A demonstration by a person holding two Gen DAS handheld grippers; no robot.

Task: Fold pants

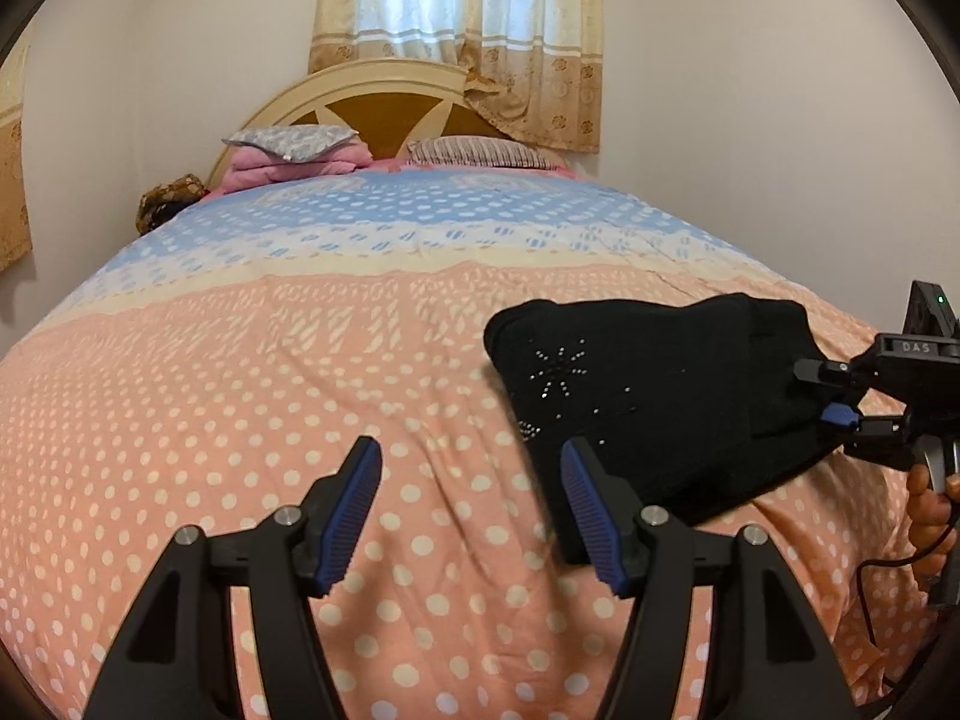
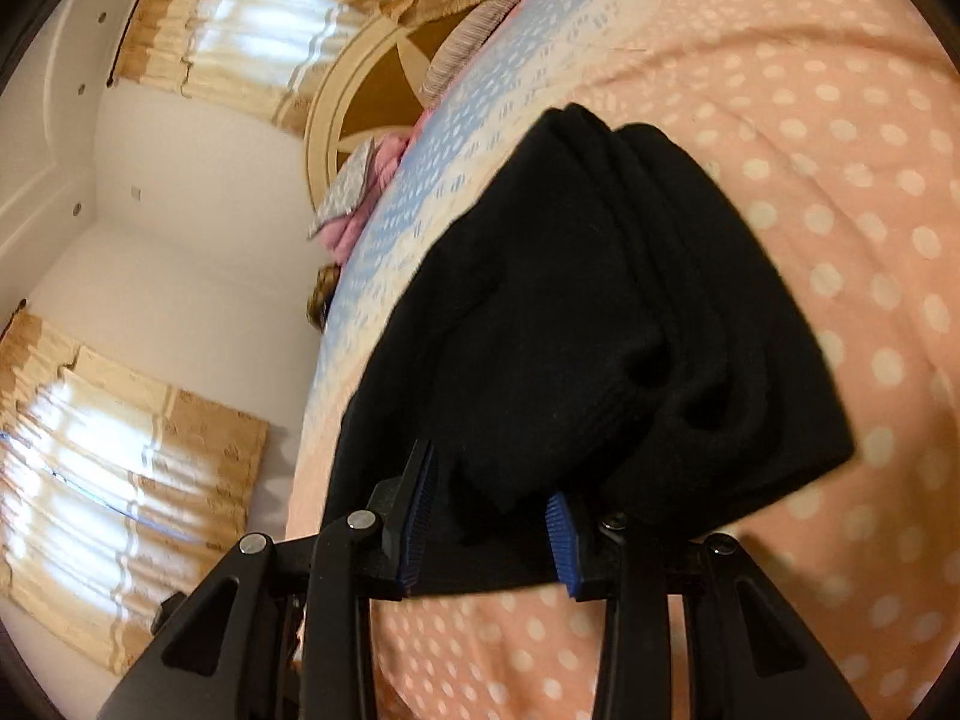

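The black pants [image 1: 654, 396], folded into a thick bundle with a rhinestone star pattern, lie on the right of the bed. My left gripper [image 1: 471, 474] is open and empty, low over the bedspread just left of the bundle. My right gripper [image 1: 831, 396] comes in from the right edge and grips the bundle's right end. In the right wrist view the pants [image 2: 600, 324] fill the middle, and my right gripper [image 2: 489, 501] has its blue pads [image 2: 558, 534] closed on a thick fold of them.
The bed [image 1: 300, 396] has a peach, cream and blue dotted bedspread. Pillows [image 1: 294, 150] and a wooden headboard [image 1: 384, 114] stand at the far end under a curtained window [image 1: 456, 18]. White walls are at both sides.
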